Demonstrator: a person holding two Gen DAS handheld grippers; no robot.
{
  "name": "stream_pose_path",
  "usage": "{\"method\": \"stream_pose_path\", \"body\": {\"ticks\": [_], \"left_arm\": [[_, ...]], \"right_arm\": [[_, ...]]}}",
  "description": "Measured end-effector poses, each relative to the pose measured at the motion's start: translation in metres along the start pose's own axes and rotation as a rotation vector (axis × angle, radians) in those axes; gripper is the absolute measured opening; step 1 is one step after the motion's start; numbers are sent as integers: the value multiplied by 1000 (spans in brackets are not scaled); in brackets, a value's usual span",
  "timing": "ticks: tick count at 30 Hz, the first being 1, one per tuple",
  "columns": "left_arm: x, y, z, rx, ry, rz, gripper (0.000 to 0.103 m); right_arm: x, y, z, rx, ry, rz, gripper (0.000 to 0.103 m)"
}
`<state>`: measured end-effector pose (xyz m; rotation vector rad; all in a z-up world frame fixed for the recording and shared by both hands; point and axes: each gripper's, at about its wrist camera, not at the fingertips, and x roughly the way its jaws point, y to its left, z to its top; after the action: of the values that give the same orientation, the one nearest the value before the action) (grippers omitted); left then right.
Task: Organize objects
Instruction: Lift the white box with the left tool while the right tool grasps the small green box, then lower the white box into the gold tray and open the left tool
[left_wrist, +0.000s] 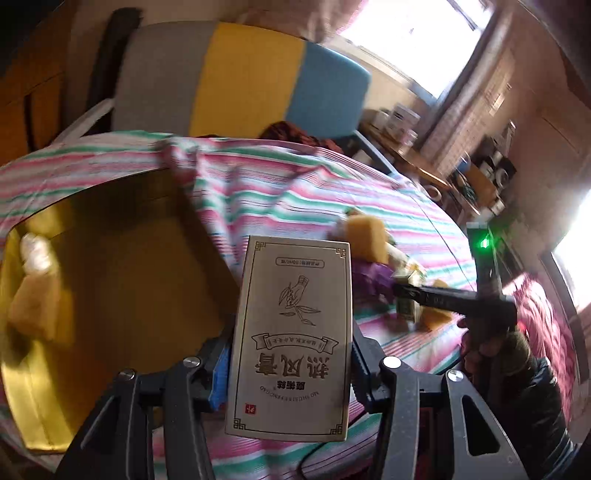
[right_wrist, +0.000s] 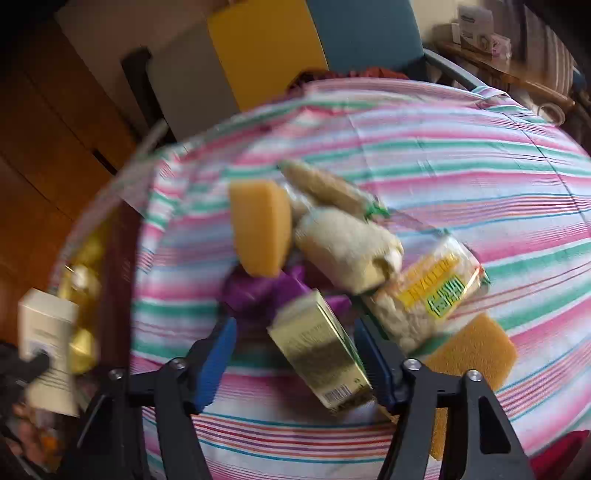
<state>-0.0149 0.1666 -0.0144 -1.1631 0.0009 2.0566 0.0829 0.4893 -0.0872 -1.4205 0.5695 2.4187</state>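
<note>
My left gripper is shut on a tan printed carton and holds it upright above the striped bed, beside an open gold-lined box. The carton also shows at the left of the right wrist view. My right gripper is open with its jaws on either side of a gold carton that lies tilted on the sheet. Behind it lies a pile: a yellow sponge, a purple wrapper, a cream bundle and a clear snack bag.
A second sponge lies right of my right gripper. The gold-lined box holds a pale item. A chair with grey, yellow and blue panels stands behind the bed. A cluttered desk is at the right.
</note>
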Motion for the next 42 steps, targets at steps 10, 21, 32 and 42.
{"method": "stream_pose_path", "body": {"ticks": [10,21,32,42], "left_arm": [[-61,108,-17,-222,-94,189,52],[-74,164,-30,-306,-87,315,52],[-37,173,-23,-249,59,358,52],[1,185,-10,-244,116,448,51]], "right_arm": [[1,6,-6,-89,-7,-66,30],[4,13,-3,-107,-8,-84,30],[5,13,-3,-107,-7,-85,30],[5,14,-3,-116,-9,-95,30]]}}
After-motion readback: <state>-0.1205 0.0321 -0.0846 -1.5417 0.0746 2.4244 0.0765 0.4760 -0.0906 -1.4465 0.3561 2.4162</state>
